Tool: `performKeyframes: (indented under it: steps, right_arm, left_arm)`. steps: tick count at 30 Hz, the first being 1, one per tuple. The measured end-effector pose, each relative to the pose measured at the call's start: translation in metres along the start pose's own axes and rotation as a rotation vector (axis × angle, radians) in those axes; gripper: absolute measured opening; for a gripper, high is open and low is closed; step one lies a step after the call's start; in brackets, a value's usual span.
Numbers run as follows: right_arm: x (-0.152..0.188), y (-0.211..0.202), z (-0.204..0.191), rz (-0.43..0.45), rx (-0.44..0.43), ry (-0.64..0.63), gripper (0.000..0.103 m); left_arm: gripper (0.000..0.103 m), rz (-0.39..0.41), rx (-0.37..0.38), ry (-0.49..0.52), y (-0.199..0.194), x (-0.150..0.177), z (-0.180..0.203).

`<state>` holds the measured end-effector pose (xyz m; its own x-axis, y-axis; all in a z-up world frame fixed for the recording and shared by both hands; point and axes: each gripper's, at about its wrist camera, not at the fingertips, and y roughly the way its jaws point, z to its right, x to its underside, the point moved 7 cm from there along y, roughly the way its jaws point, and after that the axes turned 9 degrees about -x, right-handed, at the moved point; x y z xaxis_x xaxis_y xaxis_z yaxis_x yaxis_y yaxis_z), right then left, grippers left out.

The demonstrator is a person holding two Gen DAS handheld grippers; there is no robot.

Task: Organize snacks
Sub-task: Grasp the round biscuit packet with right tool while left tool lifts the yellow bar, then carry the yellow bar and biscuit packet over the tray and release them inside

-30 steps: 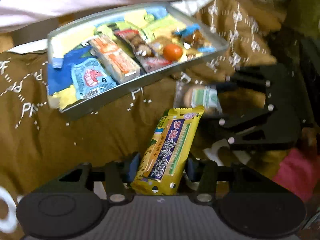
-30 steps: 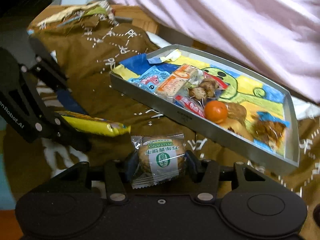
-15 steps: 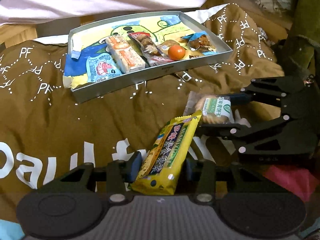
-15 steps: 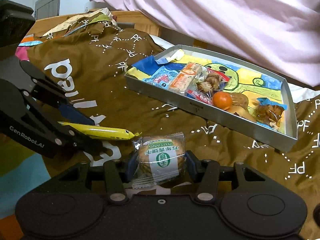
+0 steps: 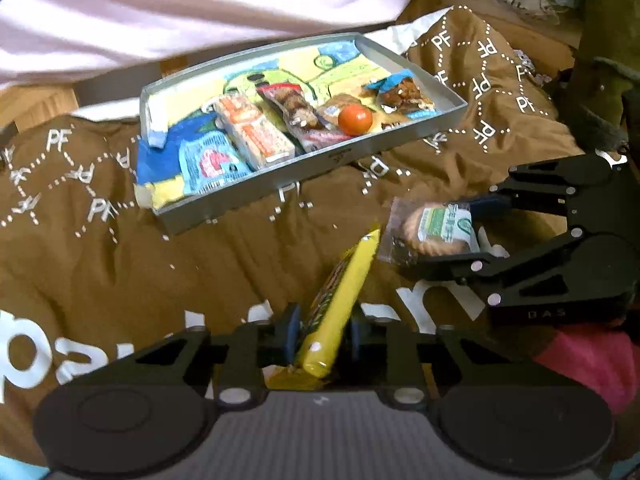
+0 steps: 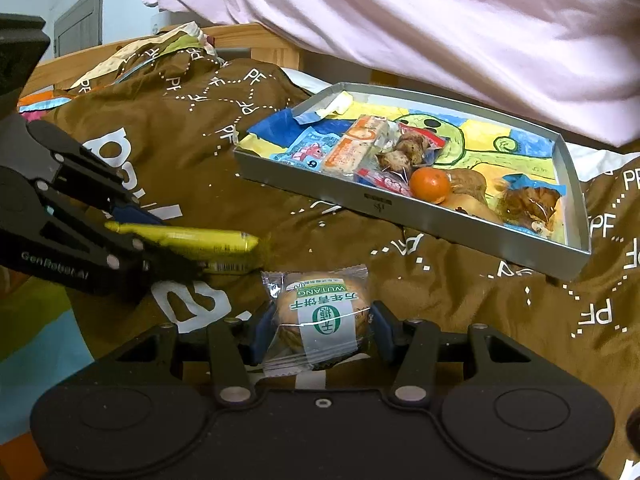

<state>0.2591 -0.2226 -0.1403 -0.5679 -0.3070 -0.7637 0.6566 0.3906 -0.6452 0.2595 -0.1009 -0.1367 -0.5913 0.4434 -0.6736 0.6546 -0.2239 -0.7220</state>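
Note:
A grey metal tray (image 5: 436, 120) (image 6: 408, 210) with a colourful drawing lies on the brown blanket and holds several wrapped snacks and a small orange fruit (image 5: 355, 119) (image 6: 430, 184). My left gripper (image 5: 322, 330) (image 6: 160, 236) is shut on a yellow snack bar (image 5: 340, 292) (image 6: 192, 238), held well short of the tray's near wall. My right gripper (image 6: 318, 326) (image 5: 460, 232) is shut on a clear-wrapped round biscuit (image 6: 322, 318) (image 5: 434, 230) with a green label, just right of the yellow bar.
A brown blanket (image 5: 120, 264) (image 6: 460, 300) with white dotted "PF" print covers the bed. Pale pink fabric (image 5: 180, 12) (image 6: 440, 20) hangs behind the tray. A wooden headboard (image 6: 256, 46) and crumpled bedding stand at the far left; pink cloth (image 5: 592, 360) lies at the lower right.
Both grippers have drawn back from the tray, each still holding its snack. The yellow bar has turned more edge-on in the left gripper.

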Motion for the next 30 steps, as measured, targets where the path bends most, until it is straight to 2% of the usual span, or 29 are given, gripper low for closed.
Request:
performKeyframes:
  steps: [6,18,23,30]
  right_arm:
    - [0.000,0.000,-0.001,0.002,0.003,-0.008,0.053]
    - [-0.014,-0.015,-0.017,0.084,0.010,-0.057,0.053]
    - [-0.042,-0.025,-0.014,0.166,0.030,-0.075,0.053]
    - [-0.108,-0.014,0.000,0.275,0.055,-0.113,0.053]
  left_arm:
    - [0.013,0.045,-0.017,-0.051,-0.006,-0.003,-0.009]
    - [0.013,0.129,0.030,-0.230,-0.012,-0.022,-0.028]
    - [0.013,0.191,0.001,-0.264,-0.017,-0.054,-0.045]
    - [0.013,0.298,-0.089,-0.271,-0.006,-0.118,-0.072]
